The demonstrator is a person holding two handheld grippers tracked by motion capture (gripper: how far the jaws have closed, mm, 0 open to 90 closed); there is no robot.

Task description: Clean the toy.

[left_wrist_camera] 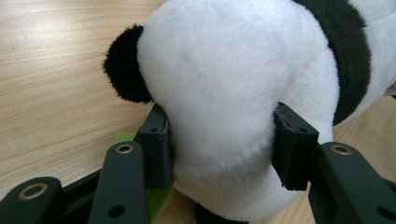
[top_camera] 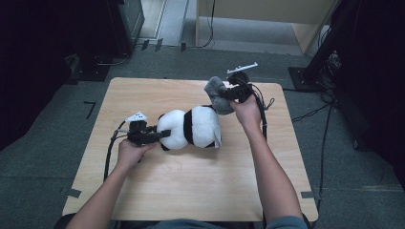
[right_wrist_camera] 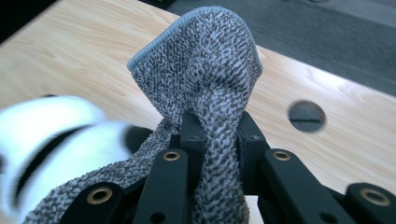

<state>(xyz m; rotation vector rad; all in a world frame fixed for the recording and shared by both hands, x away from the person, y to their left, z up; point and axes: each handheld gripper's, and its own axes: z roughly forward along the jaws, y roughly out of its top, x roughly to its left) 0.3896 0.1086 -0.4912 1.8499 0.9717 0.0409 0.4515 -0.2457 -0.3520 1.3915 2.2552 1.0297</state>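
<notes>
Panda: round, fluffy black-and-white plush panda [top_camera: 189,128] lying on my pale wooden table [top_camera: 191,186].
Left gripper [left_wrist_camera: 219,140]: jaws squeezing its soft white rump.
Right gripper [right_wrist_camera: 217,140]: jaws pinching my nubbly grey knitted sock [right_wrist_camera: 205,79].

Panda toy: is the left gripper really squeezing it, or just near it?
Touching. In the left gripper view, both black jaws of the left gripper press into the white fur of the panda, one on each side, denting it slightly.
</notes>
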